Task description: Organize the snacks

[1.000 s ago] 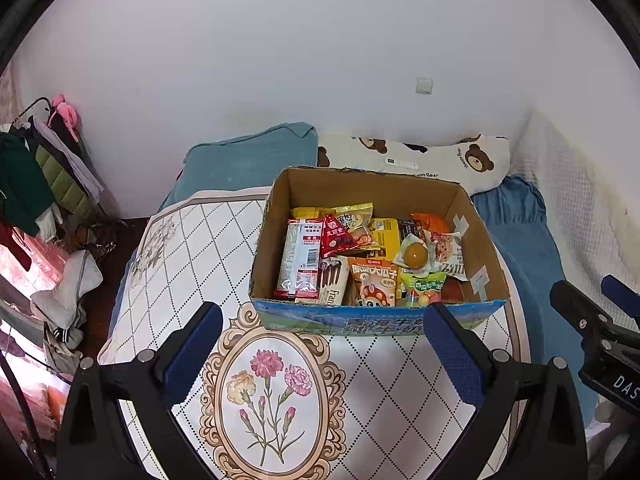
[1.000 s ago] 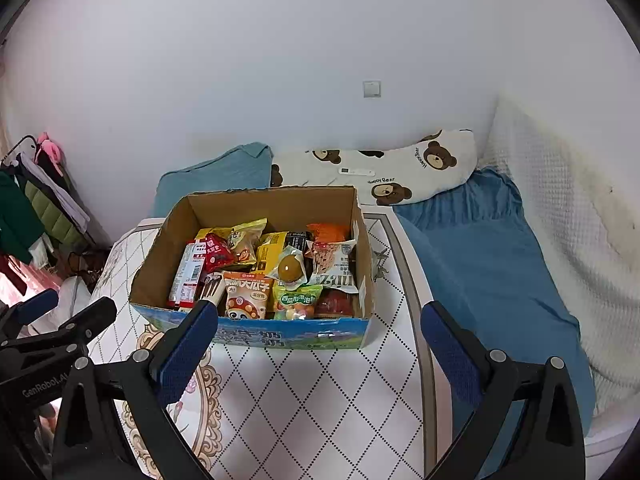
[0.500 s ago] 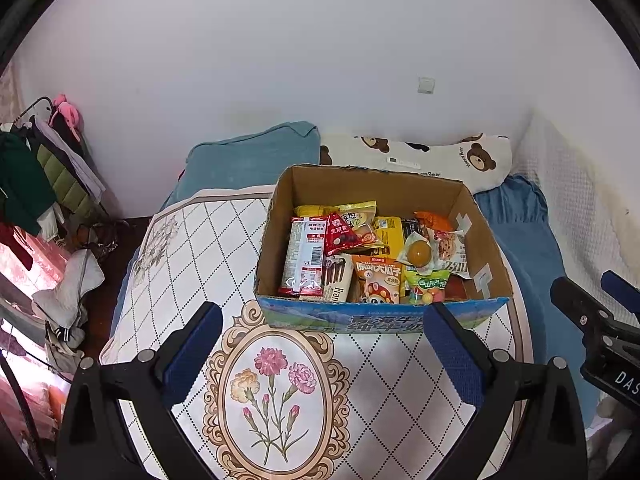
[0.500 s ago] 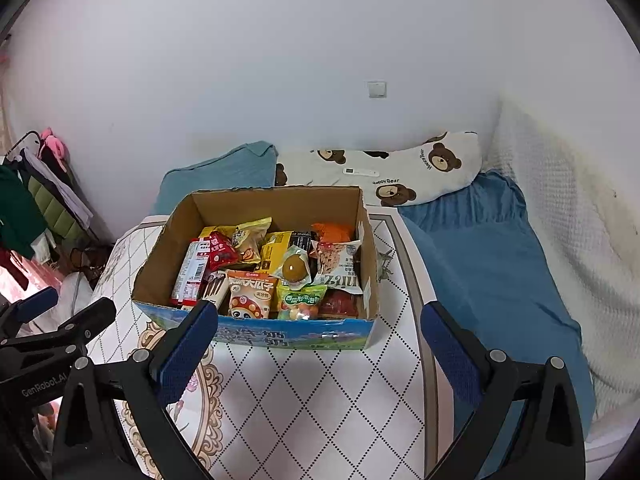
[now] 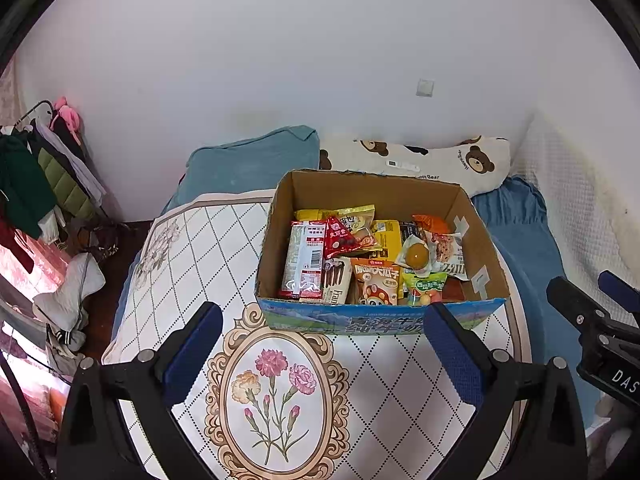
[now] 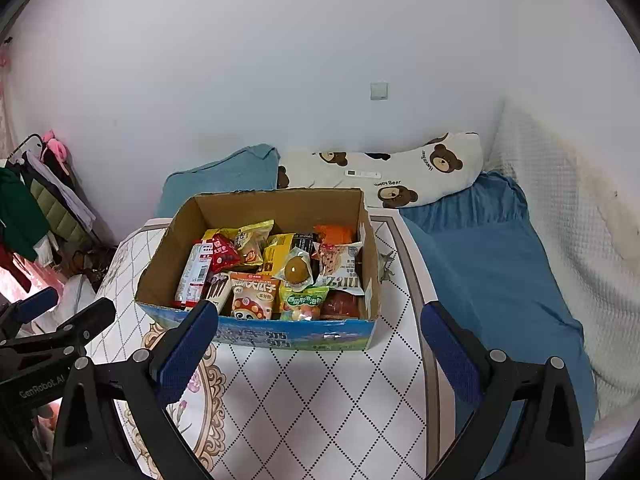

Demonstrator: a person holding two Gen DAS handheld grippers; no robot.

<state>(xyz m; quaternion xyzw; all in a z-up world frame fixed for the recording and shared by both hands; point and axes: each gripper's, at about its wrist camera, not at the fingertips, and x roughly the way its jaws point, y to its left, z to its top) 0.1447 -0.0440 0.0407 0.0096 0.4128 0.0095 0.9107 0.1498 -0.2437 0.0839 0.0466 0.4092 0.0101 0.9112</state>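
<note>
An open cardboard box (image 5: 384,194) (image 6: 280,204) with a blue printed front stands on a white diamond-pattern quilt. It is filled with several snack packets, among them a red-and-white long packet (image 5: 304,260) (image 6: 194,272), an orange mushroom packet (image 5: 376,284) (image 6: 252,292), and a yellow egg-like sweet (image 5: 417,257) (image 6: 297,269). My left gripper (image 5: 322,350) hangs open short of the box's front. Open as well, my right gripper (image 6: 318,350) hovers in front of the box, with nothing between its fingers. Each gripper shows at the edge of the other's view.
The quilt (image 5: 276,384) with a flower medallion covers the bed. Behind the box lie a teal pillow (image 5: 256,160) and a bear-print pillow (image 6: 400,172). A blue sheet (image 6: 492,264) spreads to the right. Clothes on a rack (image 5: 36,184) stand at the left, beyond the bed's edge.
Both views have shifted slightly, so the box sits a little further right and higher in each. Both grippers stay open; the snacks have not moved.
</note>
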